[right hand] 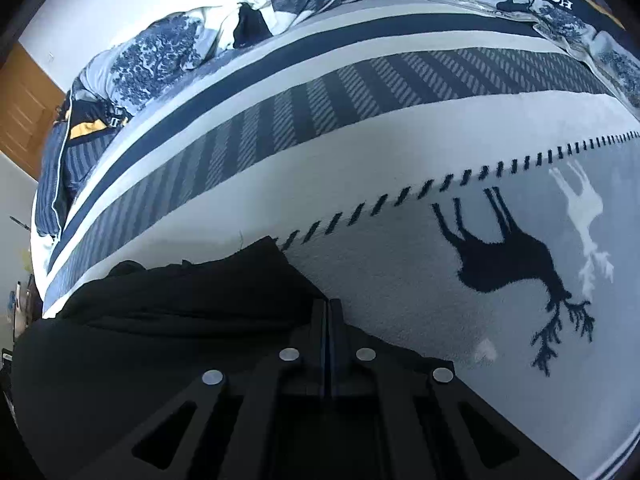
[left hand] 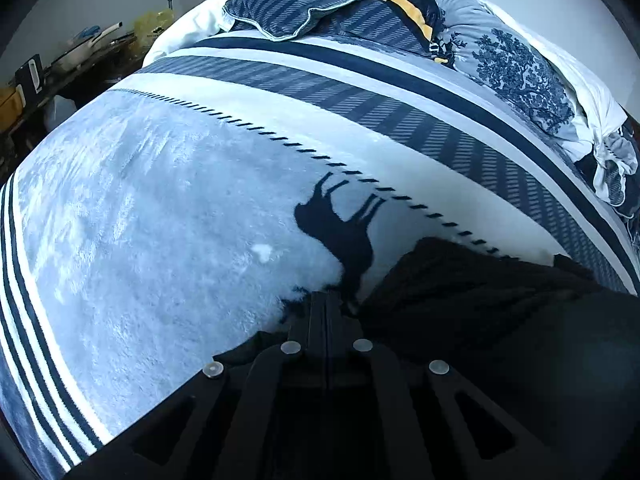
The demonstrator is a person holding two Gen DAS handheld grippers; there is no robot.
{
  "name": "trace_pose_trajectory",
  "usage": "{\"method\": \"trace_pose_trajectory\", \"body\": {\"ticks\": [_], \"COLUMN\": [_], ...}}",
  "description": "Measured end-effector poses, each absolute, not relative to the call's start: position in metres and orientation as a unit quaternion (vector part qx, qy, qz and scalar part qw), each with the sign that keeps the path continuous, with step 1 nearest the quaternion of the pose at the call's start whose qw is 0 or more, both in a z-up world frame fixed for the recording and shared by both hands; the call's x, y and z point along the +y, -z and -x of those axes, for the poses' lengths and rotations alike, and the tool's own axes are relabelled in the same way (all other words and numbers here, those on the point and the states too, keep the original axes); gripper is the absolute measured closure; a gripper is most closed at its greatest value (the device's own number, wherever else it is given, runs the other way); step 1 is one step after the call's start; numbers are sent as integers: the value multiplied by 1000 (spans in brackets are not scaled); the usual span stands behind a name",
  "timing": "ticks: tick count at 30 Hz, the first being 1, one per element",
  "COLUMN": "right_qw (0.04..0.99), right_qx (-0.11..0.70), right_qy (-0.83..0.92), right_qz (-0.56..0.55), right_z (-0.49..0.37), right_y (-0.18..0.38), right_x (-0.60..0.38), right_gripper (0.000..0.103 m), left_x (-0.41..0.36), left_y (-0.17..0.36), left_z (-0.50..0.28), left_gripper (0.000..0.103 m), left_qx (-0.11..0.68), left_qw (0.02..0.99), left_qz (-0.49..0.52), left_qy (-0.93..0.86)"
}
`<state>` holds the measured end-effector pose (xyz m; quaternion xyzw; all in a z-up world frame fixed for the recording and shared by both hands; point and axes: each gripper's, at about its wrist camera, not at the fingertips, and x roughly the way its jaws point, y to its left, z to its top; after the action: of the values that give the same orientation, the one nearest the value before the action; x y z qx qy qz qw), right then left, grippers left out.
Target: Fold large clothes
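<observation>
A black garment point(left hand: 480, 304) lies on a blue and white fleece blanket point(left hand: 152, 216) with a dark deer print, on a bed. In the left wrist view it spreads to the right of my left gripper point(left hand: 326, 298), whose fingers are pressed together at the garment's left edge. In the right wrist view the garment point(right hand: 168, 320) spreads to the left of my right gripper point(right hand: 327, 306), whose fingers are also together at its right edge. Both grippers look shut on the black cloth, though the pinched fabric itself is hard to see.
Crumpled blue and white bedding and pillows point(left hand: 500, 52) are heaped along the far side of the bed. A cluttered dark side table point(left hand: 68, 64) stands beyond the bed's left end. A wooden door point(right hand: 20, 112) shows at the left in the right wrist view.
</observation>
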<state>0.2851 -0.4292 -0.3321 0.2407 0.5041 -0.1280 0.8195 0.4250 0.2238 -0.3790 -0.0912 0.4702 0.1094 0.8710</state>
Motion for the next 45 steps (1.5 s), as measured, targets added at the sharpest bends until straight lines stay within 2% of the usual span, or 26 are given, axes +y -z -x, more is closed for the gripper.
{"method": "trace_pose_trajectory", "body": {"ticks": [5,8,9,11,12,13,14,15,20,22,27,30,33,36,40,45], "right_qw": [827,799,787,796,814,823,839,856,873,873,851,846,836,840,851,851], "right_qx": [496,519,517,484,457,445,426,407,433,456,520,525,534,530,514,508], "right_qy": [128,123,138,146,138,139,138,120,15,2,2,31,43,41,59,62], "right_qz": [-231,-276,-307,-334,-332,-325,-309,-293,-223,-176,-79,-93,-115,-106,-90,-121], "right_z": [-278,-271,-262,-241,-226,-219,-208,-201,-212,-223,-259,-267,-272,-270,-260,-246], "right_y": [335,326,315,286,260,246,223,205,180,186,224,244,259,268,273,284], "right_x": [-422,-437,-445,-451,-447,-440,-425,-408,-311,-273,-225,-247,-272,-286,-307,-333], "right_gripper": [102,102,95,95,86,51,26,15,15,15,15,15,15,14,14,14], "left_x": [225,234,234,224,216,203,191,174,100,72,67,86,105,107,105,102], "left_y": [376,347,326,294,277,258,246,234,235,250,288,306,318,327,332,339], "left_z": [-420,-397,-380,-358,-346,-331,-322,-314,-324,-330,-360,-370,-373,-373,-372,-372], "left_gripper": [102,102,95,59,26,17,17,17,17,17,17,17,11,5,4,3], "left_qx": [471,465,438,405,385,354,332,323,386,402,441,452,454,444,433,428], "left_qw": [871,871,884,902,911,925,934,940,922,915,891,886,888,893,899,900], "left_qz": [82,110,127,124,119,114,110,100,18,-40,-87,-63,-14,-18,-23,-28], "left_qy": [-110,-115,-98,-87,-88,-82,-70,-53,-12,-17,-66,-81,-70,-67,-66,-74]}}
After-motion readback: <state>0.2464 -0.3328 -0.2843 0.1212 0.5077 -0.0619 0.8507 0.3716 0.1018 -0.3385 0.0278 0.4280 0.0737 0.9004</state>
